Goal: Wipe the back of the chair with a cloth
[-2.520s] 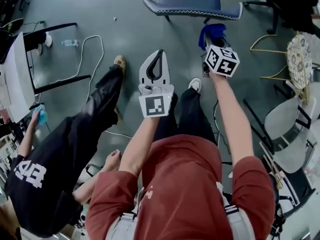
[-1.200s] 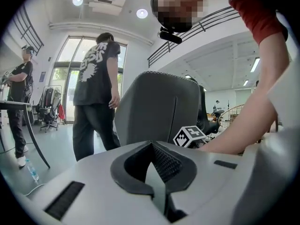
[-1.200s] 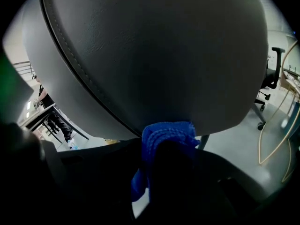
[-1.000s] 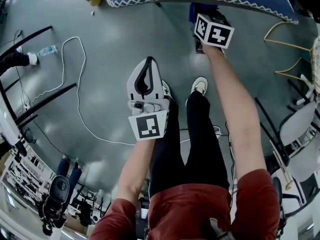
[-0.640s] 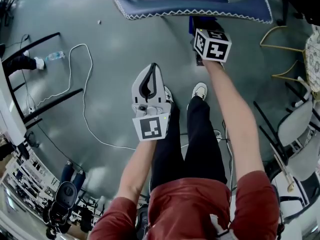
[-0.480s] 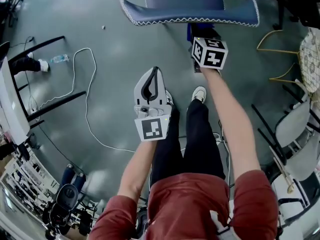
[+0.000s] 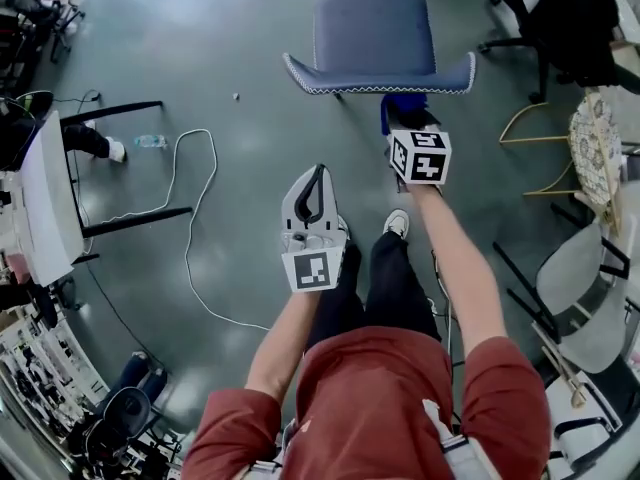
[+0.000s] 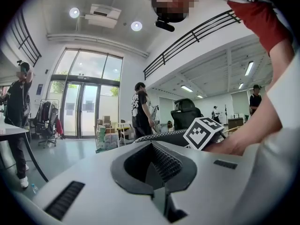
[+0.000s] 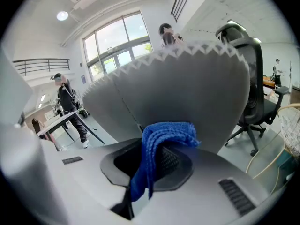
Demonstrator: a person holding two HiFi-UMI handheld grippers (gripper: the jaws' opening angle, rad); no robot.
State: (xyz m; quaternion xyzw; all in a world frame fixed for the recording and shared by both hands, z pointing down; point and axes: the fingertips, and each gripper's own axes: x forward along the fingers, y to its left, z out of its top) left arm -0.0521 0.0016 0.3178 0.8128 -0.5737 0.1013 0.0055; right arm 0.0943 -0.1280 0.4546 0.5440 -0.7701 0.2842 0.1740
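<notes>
Left hand-held gripper [image 7: 318,174] closed, empty; right hand-held gripper [image 7: 408,120] extended forward, clamping cloth [image 9: 161,137]

Head camera looked steeply down; left tongs [image 7: 311,190] and right tongs [image 7: 404,116] cameras faced forward — all shared the chair [image 7: 375,38].

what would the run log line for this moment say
right gripper: shut on blue cloth | blue cloth: at chair back, contact unclear | left gripper: shut, empty, away from chair back
</notes>
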